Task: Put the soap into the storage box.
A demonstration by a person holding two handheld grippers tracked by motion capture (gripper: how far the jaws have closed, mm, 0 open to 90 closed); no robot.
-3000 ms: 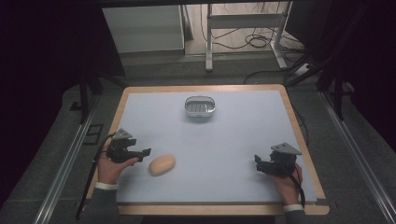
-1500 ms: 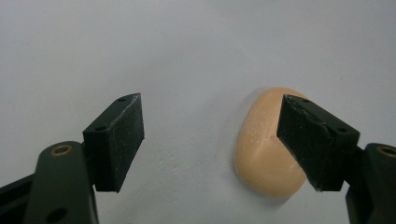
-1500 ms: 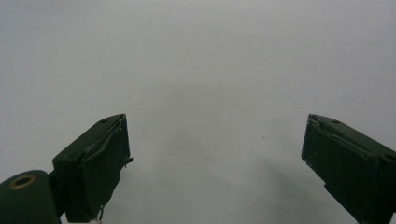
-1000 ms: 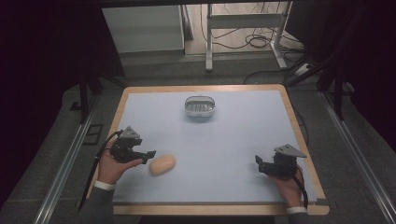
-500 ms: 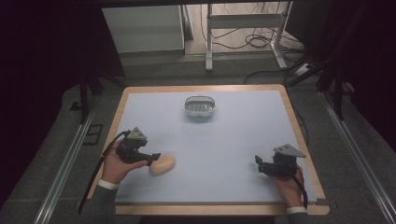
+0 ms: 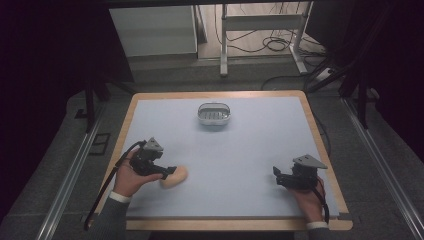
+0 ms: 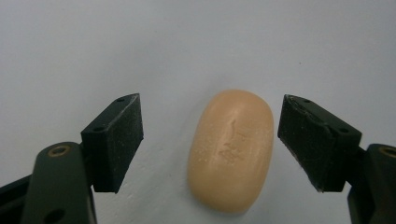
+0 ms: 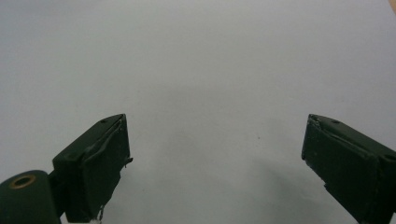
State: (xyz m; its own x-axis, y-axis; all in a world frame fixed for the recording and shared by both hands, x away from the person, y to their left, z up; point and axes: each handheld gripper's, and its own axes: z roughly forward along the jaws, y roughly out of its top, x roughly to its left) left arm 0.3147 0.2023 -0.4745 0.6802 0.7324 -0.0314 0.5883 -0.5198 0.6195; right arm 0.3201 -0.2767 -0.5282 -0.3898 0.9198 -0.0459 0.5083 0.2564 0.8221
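A tan oval bar of soap [image 6: 175,177] lies on the pale blue mat [image 6: 240,150] at the front left. My left gripper [image 6: 169,172] is open with its jaws on either side of the bar; in the left gripper view the soap [image 7: 231,149] lies between the two pads, touching neither, and the left gripper [image 7: 210,140] is wide open. My right gripper [image 6: 278,178] rests at the front right, open, with bare mat between its jaws in the right gripper view [image 8: 215,163]. A small metal soap dish [image 6: 214,114] stands at the back middle of the mat.
The mat covers a wooden table whose edge [image 6: 320,135] runs around it. Beyond the far edge are a white cabinet [image 6: 152,30], a metal frame [image 6: 260,25] and cables on the floor. Dark floor rails run along both sides.
My left gripper has moved right toward the soap and now straddles it. The right gripper has stayed almost still at the front right.
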